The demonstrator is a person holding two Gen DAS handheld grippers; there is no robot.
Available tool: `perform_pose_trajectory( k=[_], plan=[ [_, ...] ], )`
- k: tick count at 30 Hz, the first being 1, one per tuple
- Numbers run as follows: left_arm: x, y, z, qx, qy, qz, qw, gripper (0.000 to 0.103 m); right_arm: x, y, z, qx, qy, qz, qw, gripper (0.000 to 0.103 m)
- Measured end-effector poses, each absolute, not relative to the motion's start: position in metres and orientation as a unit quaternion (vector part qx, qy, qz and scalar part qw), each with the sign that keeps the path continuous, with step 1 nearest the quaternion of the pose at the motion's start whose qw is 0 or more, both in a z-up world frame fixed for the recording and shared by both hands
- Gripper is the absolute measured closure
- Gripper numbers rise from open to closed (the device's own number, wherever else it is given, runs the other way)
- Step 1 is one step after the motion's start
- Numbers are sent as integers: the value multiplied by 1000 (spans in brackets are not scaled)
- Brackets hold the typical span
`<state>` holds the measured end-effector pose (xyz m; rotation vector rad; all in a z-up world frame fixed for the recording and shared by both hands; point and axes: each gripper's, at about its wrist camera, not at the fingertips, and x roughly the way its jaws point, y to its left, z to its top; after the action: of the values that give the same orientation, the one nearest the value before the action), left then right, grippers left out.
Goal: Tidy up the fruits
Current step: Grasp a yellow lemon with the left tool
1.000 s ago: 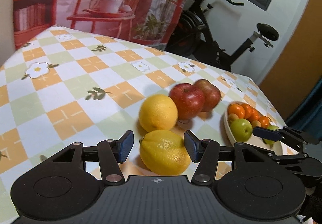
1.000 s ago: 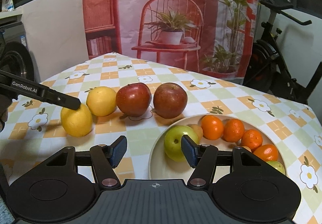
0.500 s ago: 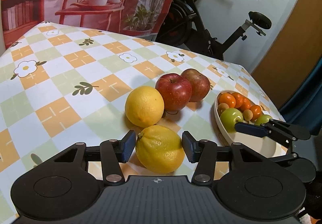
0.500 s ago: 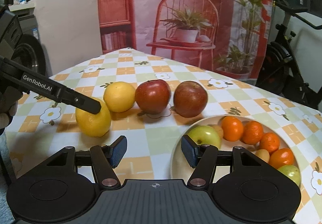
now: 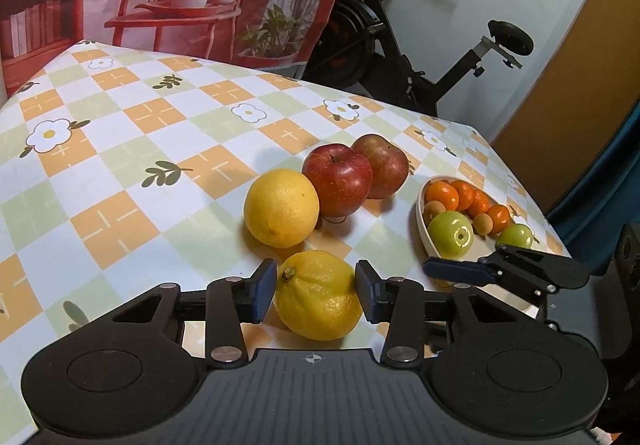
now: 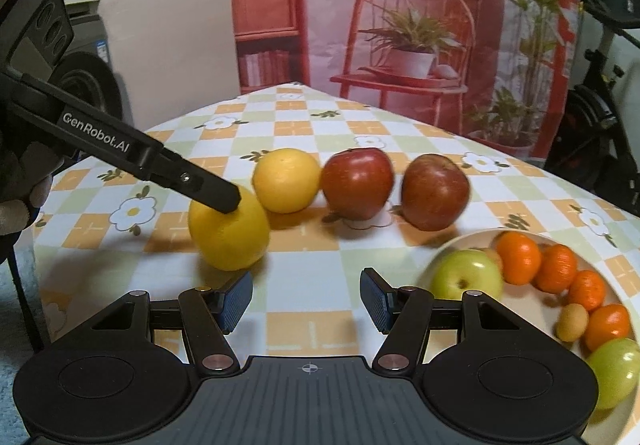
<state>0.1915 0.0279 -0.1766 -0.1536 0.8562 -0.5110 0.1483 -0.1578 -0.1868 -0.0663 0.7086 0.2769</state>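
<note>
My left hand-held gripper (image 5: 316, 291) was closing around the lemon (image 5: 319, 295), which sat on the counter (image 5: 120, 173) right between its two blue pads; the left pad looked to be against the rind and the right pad just at it, though I could not tell whether either was pressing yet. From my right wrist camera the same lemon (image 6: 229, 231) lay to the near left, with one finger of the left hand-held gripper (image 6: 216, 197) resting against its upper side. Just beyond the lemon, toward the far side, sat a round yellow orange (image 5: 281, 207), almost touching it, and to the right of that stood a bright red apple (image 5: 337, 179) and a duller red apple (image 5: 381, 171), the three forming a short row. My right hand-held gripper (image 6: 306, 303) hung partly open with nothing between its pads, above bare counter, the lemon up and to its left and the white bowl (image 6: 448, 245) to its right. That bowl held a large green apple (image 6: 466, 275) at its near left end, a curve of small oranges (image 6: 518, 257) along the far side, a small tan fruit (image 6: 573, 322) and another green apple (image 6: 614, 373) at the near right. In the left wrist view the right hand-held gripper's finger (image 5: 460, 271) pointed in over the near rim of the bowl (image 5: 421, 209).
</note>
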Motion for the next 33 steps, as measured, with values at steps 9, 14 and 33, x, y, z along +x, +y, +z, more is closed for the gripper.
perform_pose_trajectory(
  k=[9, 14, 33],
  plan=[
    [194, 47, -174, -88, 407, -216, 883, 68, 167, -127, -191, -48, 346, 187, 918, 47],
    [196, 56, -174, -91, 408, -213, 883, 68, 179, -115, -197, -56, 350, 197, 914, 47],
    [195, 44, -178, -95, 407, -229, 879, 68, 188, -115, -205, -38, 366, 227, 902, 61]
  ],
)
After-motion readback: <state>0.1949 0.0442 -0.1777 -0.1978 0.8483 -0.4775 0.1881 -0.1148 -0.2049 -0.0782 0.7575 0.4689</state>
